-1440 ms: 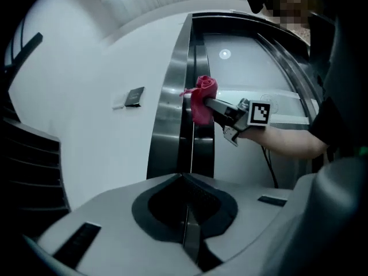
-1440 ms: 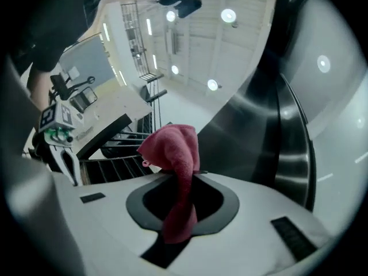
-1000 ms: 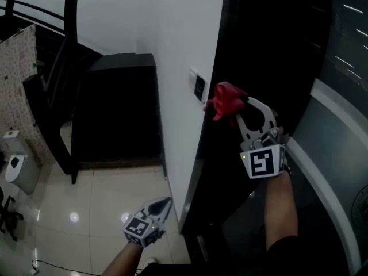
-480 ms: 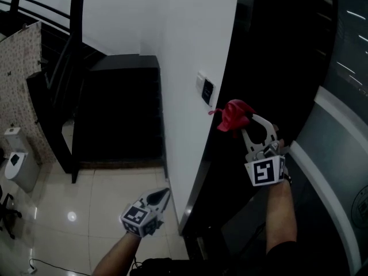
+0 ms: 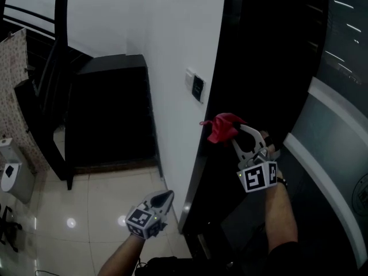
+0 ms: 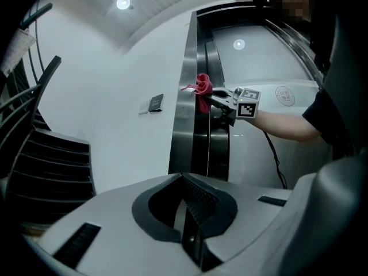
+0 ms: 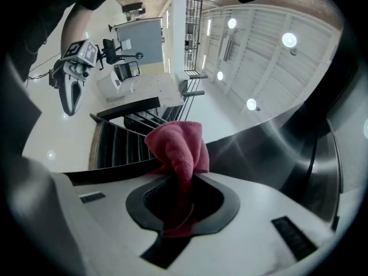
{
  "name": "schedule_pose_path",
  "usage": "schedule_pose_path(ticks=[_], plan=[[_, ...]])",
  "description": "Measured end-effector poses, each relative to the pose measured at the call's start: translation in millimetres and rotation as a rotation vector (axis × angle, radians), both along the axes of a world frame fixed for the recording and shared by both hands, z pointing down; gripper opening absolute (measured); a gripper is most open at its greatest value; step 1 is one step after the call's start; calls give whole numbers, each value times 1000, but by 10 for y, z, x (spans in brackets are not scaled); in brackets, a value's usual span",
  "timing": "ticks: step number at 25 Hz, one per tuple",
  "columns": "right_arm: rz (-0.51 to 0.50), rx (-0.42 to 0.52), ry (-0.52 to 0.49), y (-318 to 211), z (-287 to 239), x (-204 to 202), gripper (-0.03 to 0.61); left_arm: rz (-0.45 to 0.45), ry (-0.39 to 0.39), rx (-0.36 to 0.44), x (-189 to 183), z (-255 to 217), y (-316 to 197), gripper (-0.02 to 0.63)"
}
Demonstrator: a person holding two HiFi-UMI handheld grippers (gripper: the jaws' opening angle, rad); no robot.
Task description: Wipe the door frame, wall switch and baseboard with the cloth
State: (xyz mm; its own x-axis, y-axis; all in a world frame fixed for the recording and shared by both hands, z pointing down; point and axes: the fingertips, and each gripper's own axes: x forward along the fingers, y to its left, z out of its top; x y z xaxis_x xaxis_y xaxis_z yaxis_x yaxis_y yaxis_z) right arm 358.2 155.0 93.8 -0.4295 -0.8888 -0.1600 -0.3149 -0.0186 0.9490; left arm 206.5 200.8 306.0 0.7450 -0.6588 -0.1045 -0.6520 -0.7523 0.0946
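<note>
My right gripper (image 5: 230, 132) is shut on a red cloth (image 5: 221, 127) and presses it against the dark, glossy door frame (image 5: 215, 114), below and to the right of the wall switch (image 5: 196, 87). In the right gripper view the cloth (image 7: 178, 154) bunches out between the shut jaws. The left gripper view shows the cloth (image 6: 202, 86) on the frame (image 6: 198, 125), right of the switch (image 6: 155, 103). My left gripper (image 5: 165, 198) hangs low by the wall's corner, shut on nothing. The dark baseboard (image 5: 194, 180) runs along the wall's foot.
A white wall (image 5: 172, 68) holds the switch. Dark stairs (image 5: 109, 114) with a black railing (image 5: 54, 68) descend at the left. Glossy light floor tiles (image 5: 86, 211) lie below, with a small white appliance (image 5: 10, 174) at the far left. A curved grey panel (image 5: 328, 142) is right.
The right gripper has slid the cloth down the door frame, from beside the switch to below it. The left gripper stayed low, shifting slightly right.
</note>
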Motion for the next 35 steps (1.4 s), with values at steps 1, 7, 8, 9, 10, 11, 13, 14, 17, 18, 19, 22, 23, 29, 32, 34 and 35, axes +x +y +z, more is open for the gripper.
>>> schedule_pose_path(ticks=[1,7,8,9,10,11,13,14,17,18,19,22,23,29,32,34,35], plan=[[1,-10,3,-5,57,6,61,1,4,-3,9,-5,-14,3],[-9,-77,-4,15,416,-7,61,-30,0,-2,-83,-1,-53,3],[-10,-84,-10,19,441,-7,61,-32,-1,-5,-90,3,-54,3],[-10,-91,-14,22,467,-7,61,-34,-2,-9,-91,2,-55,3],[-9,-98,-16,26,505,-6,61,-36,-4,-10,-90,-3,-58,3],[-7,-107,-13,29,556,-7,61,-37,-5,-8,-86,-12,-64,3],[-2,-126,7,29,699,-8,61,-38,-4,2,-66,-44,-83,3],[0,-136,16,24,779,-7,61,-40,-3,10,-54,-66,-91,3],[3,-171,14,7,1002,8,61,-53,8,36,-48,-127,-95,3],[4,-180,12,6,1061,7,61,-56,13,37,-51,-137,-89,3],[4,-188,14,9,1113,1,61,-58,17,35,-54,-137,-83,3],[6,-213,25,27,1248,-15,61,-73,18,41,-69,-127,-57,3],[4,-222,23,34,1286,-21,61,-75,20,46,-75,-130,-38,3],[-9,-271,-6,51,1522,-45,61,-83,1,38,-92,-93,15,3],[-16,-301,-12,46,1670,-71,61,-106,14,33,-176,-46,15,3],[-20,-322,-11,48,1742,-76,61,-127,8,37,-236,-21,29,3],[-20,-330,-6,49,1758,-72,61,-136,3,36,-256,-10,31,3]])
